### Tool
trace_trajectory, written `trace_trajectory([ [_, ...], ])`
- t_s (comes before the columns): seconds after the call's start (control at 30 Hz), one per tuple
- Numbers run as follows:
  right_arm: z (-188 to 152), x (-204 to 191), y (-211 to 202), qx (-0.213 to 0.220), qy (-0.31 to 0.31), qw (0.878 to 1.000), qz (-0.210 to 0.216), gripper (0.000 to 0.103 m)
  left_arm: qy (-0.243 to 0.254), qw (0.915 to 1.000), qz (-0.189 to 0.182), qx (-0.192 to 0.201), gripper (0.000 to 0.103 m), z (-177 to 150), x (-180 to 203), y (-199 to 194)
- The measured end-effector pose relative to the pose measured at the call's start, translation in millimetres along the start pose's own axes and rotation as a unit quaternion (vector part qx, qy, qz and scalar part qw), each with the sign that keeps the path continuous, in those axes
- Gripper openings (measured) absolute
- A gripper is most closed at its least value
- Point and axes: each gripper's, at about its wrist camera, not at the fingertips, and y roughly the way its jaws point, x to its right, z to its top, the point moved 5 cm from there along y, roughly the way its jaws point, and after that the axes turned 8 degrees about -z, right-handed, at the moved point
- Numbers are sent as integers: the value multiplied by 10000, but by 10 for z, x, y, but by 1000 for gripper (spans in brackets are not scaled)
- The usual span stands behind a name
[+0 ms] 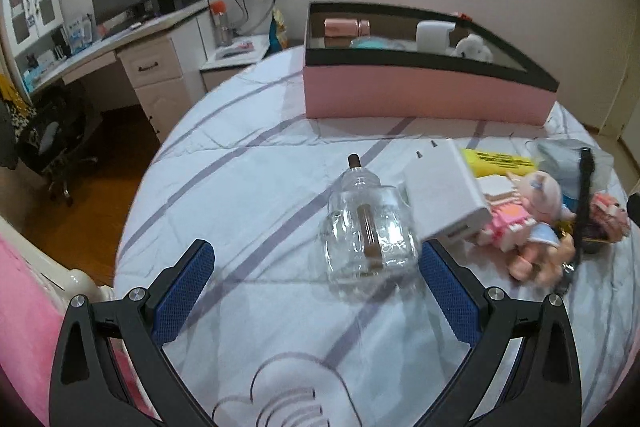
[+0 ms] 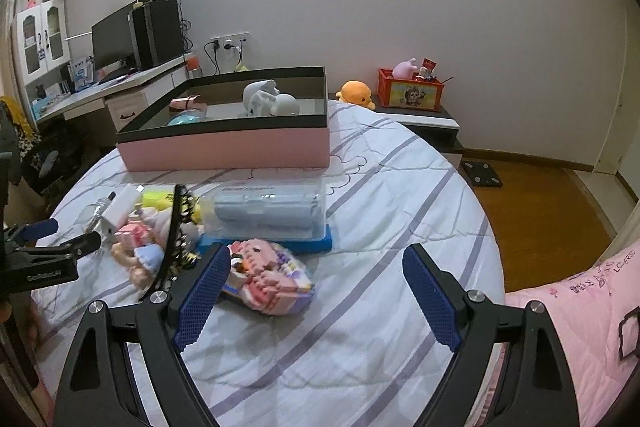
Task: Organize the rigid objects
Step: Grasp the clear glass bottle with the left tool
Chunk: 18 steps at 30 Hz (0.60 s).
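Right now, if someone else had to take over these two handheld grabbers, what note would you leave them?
Left gripper: jaws open, empty, lined up on the clear glass bottle lying on the bed.
Right gripper: jaws open, empty, beside the pink brick model.
Done: pink box already holds a pink tumbler, a white container and a few other things.
Left: bottle, white charger, brick model, clear plastic case, doll and the rest of the pile on the bed.
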Motion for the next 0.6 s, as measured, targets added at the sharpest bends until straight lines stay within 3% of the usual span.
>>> trace_trajectory([
  [0.17, 66, 22, 124, -104, 30, 9999, 3, 89, -53, 9998, -78, -154, 99, 67, -62, 118],
  [0.23, 93, 14, 171, -154, 42, 9999, 42, 89, -63, 9996, -234, -133, 82, 75, -79, 116],
  [0.3, 126, -32, 202, -195, -7, 9997, 118, 89, -70, 9996, -251, -53, 52, 89, -113, 89],
  [0.6, 214, -300, 391, -573, -375, 9974, 238, 89, 95, 9998, -164, -5, 51, 88, -118, 70],
])
